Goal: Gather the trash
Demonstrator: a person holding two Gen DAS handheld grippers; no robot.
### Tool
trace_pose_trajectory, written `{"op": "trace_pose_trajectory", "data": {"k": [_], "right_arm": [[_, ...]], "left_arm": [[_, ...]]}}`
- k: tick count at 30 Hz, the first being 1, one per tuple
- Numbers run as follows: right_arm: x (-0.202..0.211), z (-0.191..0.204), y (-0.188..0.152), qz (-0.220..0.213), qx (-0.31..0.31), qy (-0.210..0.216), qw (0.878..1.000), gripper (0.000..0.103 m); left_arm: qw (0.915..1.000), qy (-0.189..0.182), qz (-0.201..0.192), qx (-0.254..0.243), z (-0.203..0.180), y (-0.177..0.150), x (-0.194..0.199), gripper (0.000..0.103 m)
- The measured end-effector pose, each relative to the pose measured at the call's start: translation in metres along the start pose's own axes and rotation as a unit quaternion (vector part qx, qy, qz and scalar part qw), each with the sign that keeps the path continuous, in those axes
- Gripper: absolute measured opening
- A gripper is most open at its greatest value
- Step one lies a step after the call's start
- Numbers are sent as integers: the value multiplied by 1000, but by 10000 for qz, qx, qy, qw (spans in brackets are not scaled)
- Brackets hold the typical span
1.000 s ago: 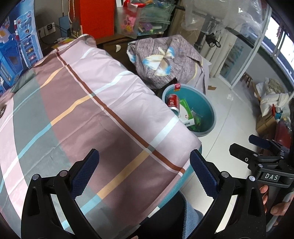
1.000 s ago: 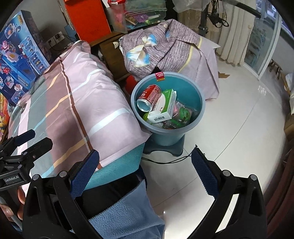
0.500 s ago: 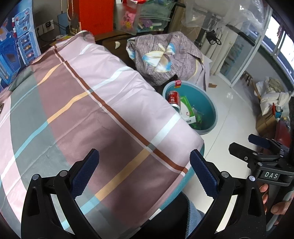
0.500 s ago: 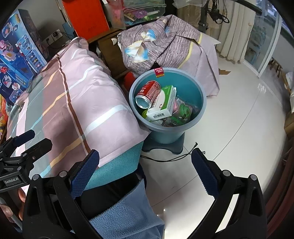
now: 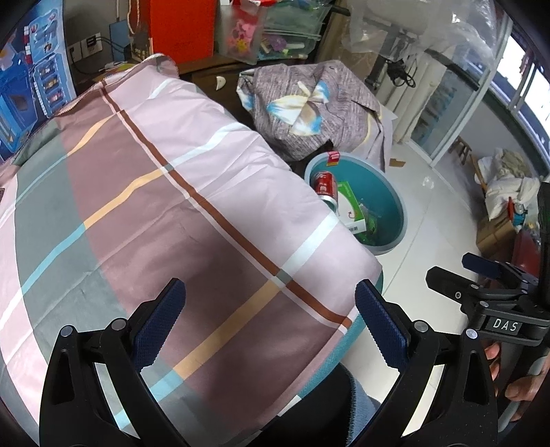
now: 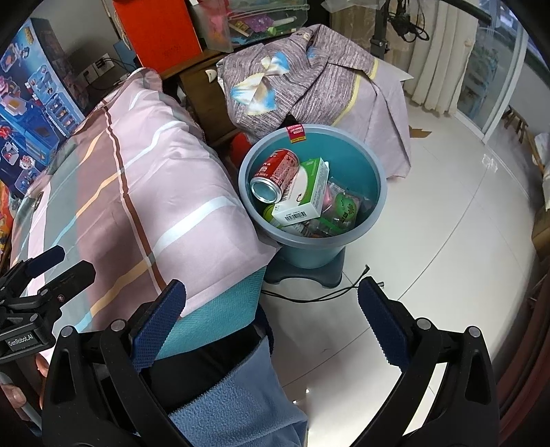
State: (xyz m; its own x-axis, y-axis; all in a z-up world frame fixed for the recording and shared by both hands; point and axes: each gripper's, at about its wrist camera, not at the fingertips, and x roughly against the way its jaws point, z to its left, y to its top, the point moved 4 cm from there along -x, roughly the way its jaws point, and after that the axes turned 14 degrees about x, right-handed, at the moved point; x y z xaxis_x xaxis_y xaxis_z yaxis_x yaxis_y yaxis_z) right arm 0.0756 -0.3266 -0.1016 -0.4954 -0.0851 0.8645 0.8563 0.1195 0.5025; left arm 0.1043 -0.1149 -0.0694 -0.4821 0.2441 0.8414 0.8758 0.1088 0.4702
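A blue trash bin (image 6: 373, 165) stands on the floor beside the bed and also shows in the left wrist view (image 5: 395, 203). Inside it lie a red soda can (image 6: 275, 173), a green-and-white box (image 6: 304, 196) and green wrappers (image 6: 345, 209). My left gripper (image 5: 270, 323) is open and empty above the striped bedspread (image 5: 165, 192). My right gripper (image 6: 271, 321) is open and empty, above the floor near the bin. Each gripper shows at the edge of the other's view.
A pile of purple clothing (image 6: 309, 79) lies behind the bin. A black cable (image 6: 319, 295) runs over the white tiled floor (image 6: 447, 240). Toy boxes (image 6: 31, 103) and an orange box (image 6: 158, 27) stand past the bed. My lap, in blue cloth (image 6: 233, 395), is below.
Both views have drifted slightly toward the bed and bin. Both grippers have stayed open and empty.
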Motion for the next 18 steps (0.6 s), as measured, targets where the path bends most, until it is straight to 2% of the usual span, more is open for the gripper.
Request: {"op": "trace_pose_trajectory", "data": {"k": [18], "right_arm": [[-9,-5,4,81,-42,-25,10000,96]], "left_arm": [[9999,148,34,17,1,1,-10,99]]}}
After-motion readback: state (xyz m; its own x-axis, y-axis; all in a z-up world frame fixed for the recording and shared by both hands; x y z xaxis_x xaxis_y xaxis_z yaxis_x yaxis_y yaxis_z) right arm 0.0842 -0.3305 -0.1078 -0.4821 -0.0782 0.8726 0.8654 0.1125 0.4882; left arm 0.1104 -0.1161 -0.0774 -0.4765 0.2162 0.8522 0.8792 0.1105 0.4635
